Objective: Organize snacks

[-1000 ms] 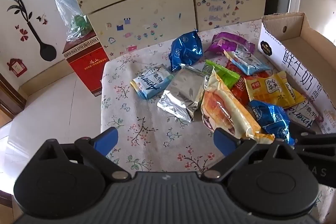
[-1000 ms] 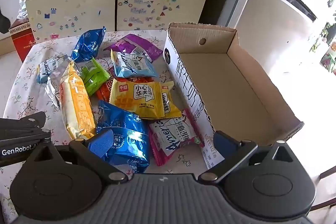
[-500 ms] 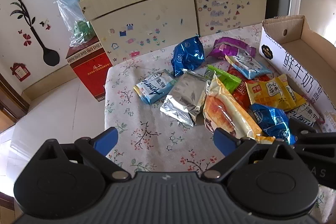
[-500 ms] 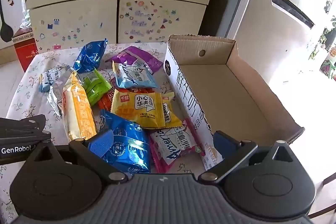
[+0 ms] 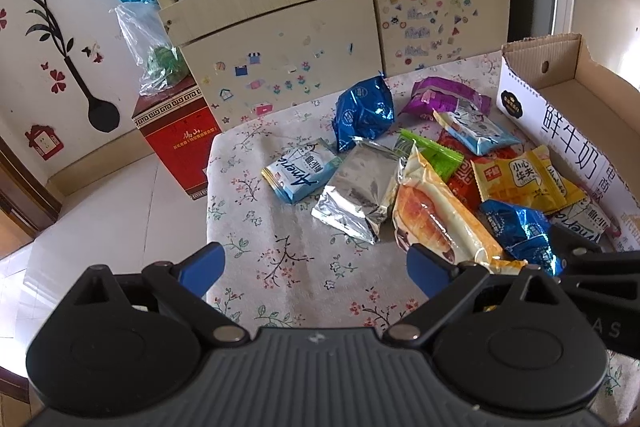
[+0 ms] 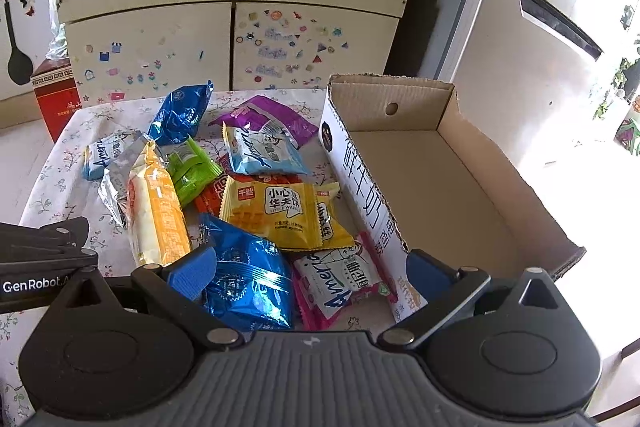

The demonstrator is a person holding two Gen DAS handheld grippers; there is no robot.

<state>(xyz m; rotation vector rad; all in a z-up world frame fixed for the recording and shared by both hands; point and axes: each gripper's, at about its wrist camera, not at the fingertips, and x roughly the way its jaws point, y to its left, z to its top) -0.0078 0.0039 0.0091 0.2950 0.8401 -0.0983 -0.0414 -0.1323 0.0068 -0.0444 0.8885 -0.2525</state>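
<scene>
Several snack packets lie in a heap on the floral tablecloth (image 5: 280, 259): a silver packet (image 5: 362, 195), a long orange bread packet (image 5: 436, 219) (image 6: 158, 211), a yellow wafer packet (image 6: 280, 213), a blue foil packet (image 6: 248, 287) and a pink-and-white packet (image 6: 340, 277). To their right stands a cardboard box (image 6: 432, 187) with nothing inside. My left gripper (image 5: 316, 267) hovers open over bare cloth at the table's near edge. Beside it, my right gripper (image 6: 310, 271) is open above the blue foil and pink packets, next to the box's near wall.
A cream cabinet (image 5: 300, 39) with stickers stands behind the table, its shelf crowded with boxes and bottles. On the floor to the left sits a red carton (image 5: 176, 139) with a plastic bag on top. Tiled floor lies left of the table.
Both grippers have pulled back and risen a little, so the packets and the box look smaller and lower in view. Neither gripper's jaws have changed, and nothing on the table has moved.
</scene>
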